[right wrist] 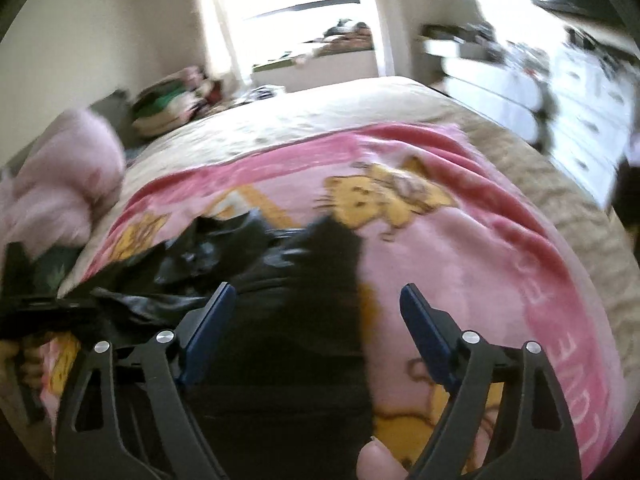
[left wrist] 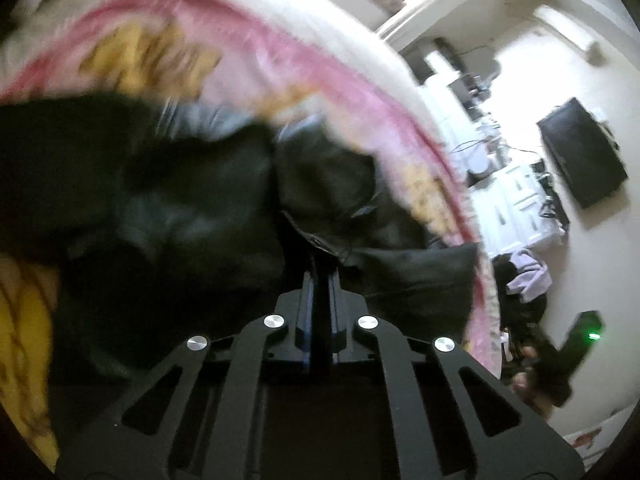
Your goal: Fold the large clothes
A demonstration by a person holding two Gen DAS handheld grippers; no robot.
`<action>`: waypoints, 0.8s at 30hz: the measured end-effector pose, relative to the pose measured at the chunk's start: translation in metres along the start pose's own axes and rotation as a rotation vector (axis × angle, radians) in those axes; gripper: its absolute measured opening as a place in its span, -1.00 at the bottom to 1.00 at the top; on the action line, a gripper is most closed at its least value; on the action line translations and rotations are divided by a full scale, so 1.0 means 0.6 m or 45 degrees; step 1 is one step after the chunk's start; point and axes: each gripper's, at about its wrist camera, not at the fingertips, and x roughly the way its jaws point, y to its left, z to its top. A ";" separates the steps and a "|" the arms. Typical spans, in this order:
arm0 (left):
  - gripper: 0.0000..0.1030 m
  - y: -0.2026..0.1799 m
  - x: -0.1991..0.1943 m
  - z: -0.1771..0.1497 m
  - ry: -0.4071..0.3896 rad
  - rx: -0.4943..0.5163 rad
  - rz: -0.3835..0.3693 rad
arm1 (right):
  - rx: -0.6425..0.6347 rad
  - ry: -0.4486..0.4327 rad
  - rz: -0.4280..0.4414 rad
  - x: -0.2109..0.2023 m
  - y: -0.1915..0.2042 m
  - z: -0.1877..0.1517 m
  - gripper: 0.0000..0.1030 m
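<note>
A black garment (left wrist: 180, 200) lies crumpled on a pink blanket with yellow cartoon prints (left wrist: 248, 52). My left gripper (left wrist: 320, 268) is shut, and a hem of the black cloth sits pinched at its tips. In the right wrist view the black garment (right wrist: 280, 360) spreads across the pink blanket (right wrist: 460, 260) and stretches left toward a dark tool at the frame's edge (right wrist: 36, 304). My right gripper (right wrist: 316, 292) hovers over the garment with its jaws wide apart, and nothing is between its blue pads (right wrist: 212, 320).
The blanket covers a bed with a beige cover (right wrist: 320, 112). A pink pillow (right wrist: 60, 184) lies at the left and a clothes pile (right wrist: 168, 108) behind it. A white dresser (right wrist: 580, 120) and a wall television (left wrist: 580, 160) stand beside the bed. Clothes (left wrist: 524, 276) lie on the floor.
</note>
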 end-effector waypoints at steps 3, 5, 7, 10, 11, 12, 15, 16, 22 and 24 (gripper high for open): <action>-1.00 -0.049 -0.069 0.039 -0.118 0.102 -0.040 | 0.088 -0.007 -0.035 0.004 -0.029 0.001 0.51; -1.00 -0.067 -0.102 0.050 -0.181 0.156 -0.045 | 0.103 -0.003 -0.064 0.007 -0.037 -0.001 0.51; -1.00 -0.075 -0.125 0.048 -0.213 0.224 -0.030 | 0.103 0.007 -0.085 0.015 -0.038 -0.005 0.51; -1.00 -0.054 -0.132 0.023 -0.234 0.280 -0.002 | 0.094 0.032 -0.090 0.032 -0.028 -0.009 0.51; -1.00 -0.042 -0.129 0.013 -0.239 0.299 0.012 | 0.087 0.043 -0.091 0.038 -0.025 -0.012 0.51; -1.00 -0.025 -0.122 -0.001 -0.234 0.323 0.023 | 0.082 0.056 -0.092 0.044 -0.021 -0.013 0.51; -1.00 0.016 -0.095 -0.022 -0.181 0.353 0.071 | 0.091 0.125 -0.070 0.081 -0.010 -0.019 0.51; -1.00 0.037 -0.082 -0.027 -0.157 0.355 0.103 | 0.104 0.144 -0.054 0.092 -0.008 -0.019 0.51; -1.00 0.124 -0.052 -0.038 -0.110 0.319 0.126 | 0.224 0.261 -0.010 0.184 0.002 -0.006 0.51; -1.00 0.128 -0.055 -0.046 -0.123 0.339 0.126 | 0.283 0.285 0.018 0.210 -0.003 0.003 0.50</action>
